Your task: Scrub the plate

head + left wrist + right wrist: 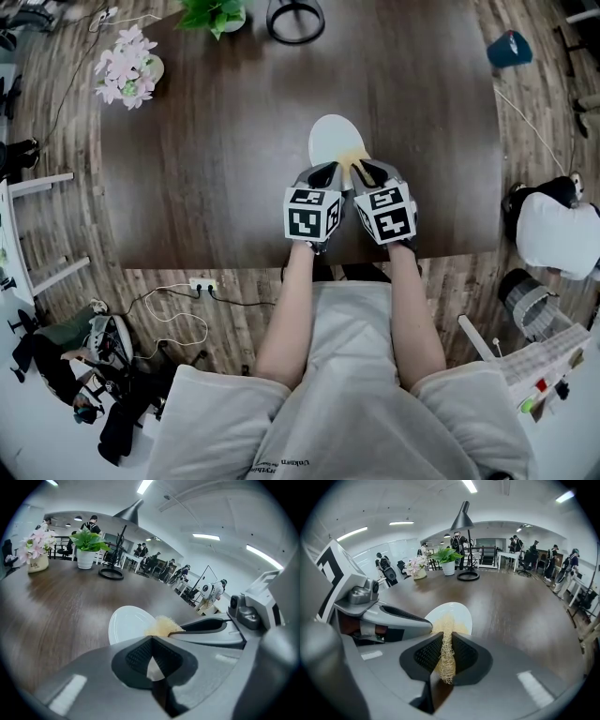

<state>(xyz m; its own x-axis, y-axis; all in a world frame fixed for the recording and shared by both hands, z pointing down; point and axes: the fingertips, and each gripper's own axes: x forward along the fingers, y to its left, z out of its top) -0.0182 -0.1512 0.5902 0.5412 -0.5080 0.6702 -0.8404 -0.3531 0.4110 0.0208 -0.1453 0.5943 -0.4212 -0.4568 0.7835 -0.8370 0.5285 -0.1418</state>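
Scrubber (447, 658) fibres, straw-coloured and coarse, are pinched flat between the jaws of my right gripper (446, 638); the strip runs down the whole seam between the pads, and its tuft spills out past my tips. Just beyond those tips lies the white plate (457, 613), flat on the dark wooden table (216, 169), with the tuft over its near edge; my left gripper (151, 639) sits close beside on the left, its jaws pressed together at the tips, and I cannot tell what the pale patch in the gap behind them is. The plate's near rim is hidden under both sets of jaws; far ahead of them stand a green plant (86, 545) and a pot of pink flowers (37, 550).
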